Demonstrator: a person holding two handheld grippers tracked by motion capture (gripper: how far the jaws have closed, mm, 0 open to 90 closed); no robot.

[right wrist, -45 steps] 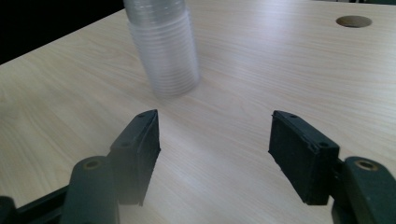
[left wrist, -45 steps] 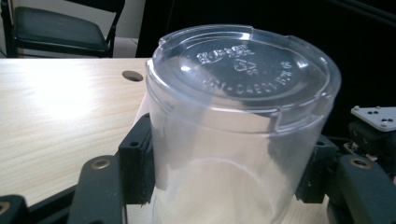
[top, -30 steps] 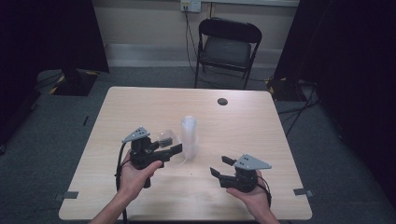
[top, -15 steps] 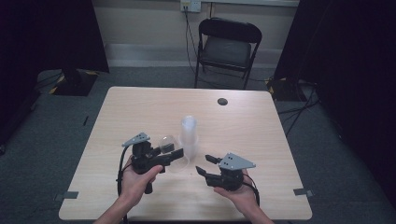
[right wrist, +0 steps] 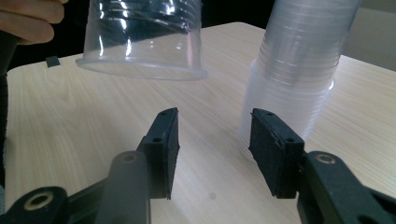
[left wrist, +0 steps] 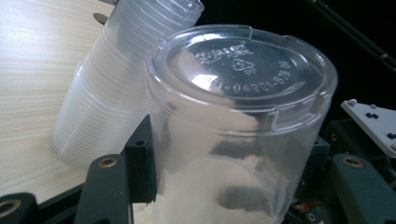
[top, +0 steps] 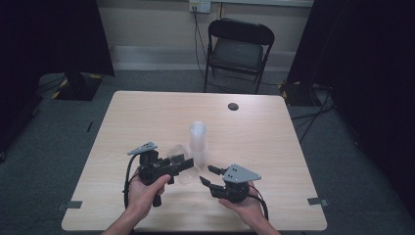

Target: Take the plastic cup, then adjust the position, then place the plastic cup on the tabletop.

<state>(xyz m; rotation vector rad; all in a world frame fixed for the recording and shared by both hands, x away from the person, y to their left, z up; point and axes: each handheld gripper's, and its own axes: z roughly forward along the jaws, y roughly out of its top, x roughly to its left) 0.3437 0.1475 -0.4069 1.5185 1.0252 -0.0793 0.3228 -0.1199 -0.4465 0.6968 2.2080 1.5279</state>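
Observation:
My left gripper [top: 185, 163] is shut on a clear plastic cup [top: 188, 175] and holds it just off the table, tipped on its side. In the left gripper view the cup's embossed base [left wrist: 243, 60] faces the camera between the two pads of that gripper [left wrist: 229, 163]. A tall stack of the same clear cups [top: 198, 142] stands upside down right behind it. My right gripper [top: 206, 175] sits just right of the held cup and points at it. Its jaws have just been closing, with nothing between them [right wrist: 212, 140]. The cup's rim [right wrist: 140, 70] hangs above and to the left, and the stack [right wrist: 294, 70] stands to the right.
A small dark round thing [top: 233, 106] lies near the far edge of the wooden table [top: 147, 112]. A black folding chair [top: 238, 49] stands beyond the table. Cables trail across the floor at the right.
My right gripper has slid left towards the held cup, and its jaws have narrowed. The left gripper and its cup have barely shifted.

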